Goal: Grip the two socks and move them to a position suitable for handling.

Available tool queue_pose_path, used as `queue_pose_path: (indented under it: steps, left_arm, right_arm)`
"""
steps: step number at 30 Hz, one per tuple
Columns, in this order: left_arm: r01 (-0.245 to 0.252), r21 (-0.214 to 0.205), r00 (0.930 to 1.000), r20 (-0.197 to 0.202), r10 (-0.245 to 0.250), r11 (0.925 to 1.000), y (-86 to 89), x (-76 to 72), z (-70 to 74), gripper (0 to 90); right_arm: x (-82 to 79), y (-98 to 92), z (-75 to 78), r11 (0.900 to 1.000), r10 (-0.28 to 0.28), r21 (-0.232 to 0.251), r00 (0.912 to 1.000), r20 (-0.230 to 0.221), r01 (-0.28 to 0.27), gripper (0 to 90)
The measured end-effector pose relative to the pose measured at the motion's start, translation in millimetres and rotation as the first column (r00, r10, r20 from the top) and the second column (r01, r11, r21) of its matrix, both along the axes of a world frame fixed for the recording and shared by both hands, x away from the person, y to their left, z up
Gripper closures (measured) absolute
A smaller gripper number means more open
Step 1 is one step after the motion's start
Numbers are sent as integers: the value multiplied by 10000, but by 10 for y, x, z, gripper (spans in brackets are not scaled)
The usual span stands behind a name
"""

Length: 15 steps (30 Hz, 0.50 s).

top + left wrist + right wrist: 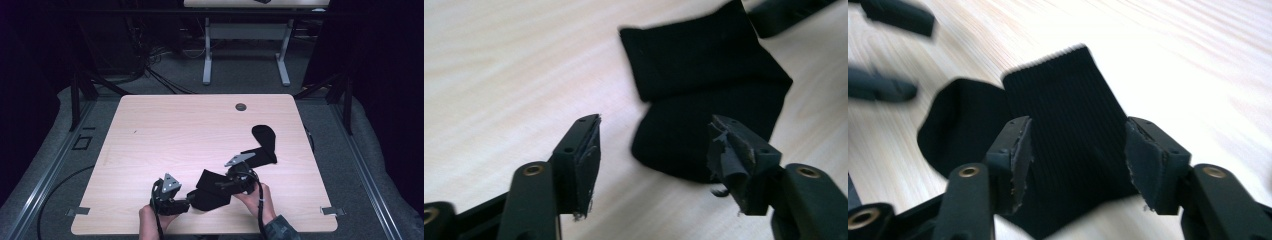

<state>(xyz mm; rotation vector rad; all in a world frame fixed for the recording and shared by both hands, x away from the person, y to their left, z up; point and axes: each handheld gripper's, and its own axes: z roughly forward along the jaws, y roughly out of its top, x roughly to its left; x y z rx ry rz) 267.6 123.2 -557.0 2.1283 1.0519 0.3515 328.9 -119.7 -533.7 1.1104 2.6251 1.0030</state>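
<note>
While folded, black sock (pixel 1068 130) bears no writing.

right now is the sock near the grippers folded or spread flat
Folded: the near sock lies doubled on the table, its ribbed cuff lapped over the rounded end.

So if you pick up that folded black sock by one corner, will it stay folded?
Probably not. The folded sock is soft ribbed knit lying in loose layers, so it would likely flop open and dangle. It looks light, and pushed across the smooth table it would probably bunch up.
</note>
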Motion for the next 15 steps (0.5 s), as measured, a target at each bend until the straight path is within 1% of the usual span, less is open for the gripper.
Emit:
queue_pose_path:
  steps: [1,2,3,4,5,6,7,8,10,13,14,15]
  left_arm:
    - [20,7,10000,-45,-20,10000,-22,-9,-34,407]
    - [66,-6,9999,-136,-66,10000,-41,-17,-65,419]
    - [118,90,9998,-162,-116,9999,-57,-19,-91,431]
    - [186,181,9997,-129,-184,9997,-65,-22,-111,431]
    - [244,243,9996,-155,-240,9994,-75,-22,-135,450]
    - [232,236,9995,-204,-227,9995,-78,-20,-149,474]
    - [277,250,9994,-200,-272,9993,-75,-18,-162,487]
    - [320,261,9993,-191,-315,9991,-78,-19,-174,519]
    - [303,307,9993,-244,-295,9991,-80,-18,-193,559]
    - [375,457,9992,-131,-369,9983,-72,-23,-192,633]
    - [433,558,9990,-108,-428,9975,-74,-23,-187,670]
    - [432,582,9990,-103,-427,9974,-81,-29,-187,670]
  right_arm:
    - [69,144,-27,9995,281,-130,9996,-44,-281,416]
    - [95,211,-42,9987,470,-197,9989,-60,-471,418]
    - [123,273,-67,9979,614,-214,9981,-99,-616,412]
    - [123,273,-67,9979,614,-214,9981,-99,-616,412]
    - [153,331,-98,9974,655,-282,9977,-162,-659,407]
    - [180,389,-131,9959,826,-355,9963,-236,-834,413]
    - [193,422,-154,9954,901,-298,9956,-261,-909,418]
    - [204,459,-179,9945,983,-345,9947,-305,-994,422]
    - [219,516,-231,9936,1077,-304,9934,-396,-1089,477]
    - [223,562,-291,9916,1067,-690,9934,-427,-1094,569]
    - [219,562,-298,9922,979,-754,9950,-195,-991,631]
    - [219,562,-298,9922,979,-754,9950,-195,-991,631]
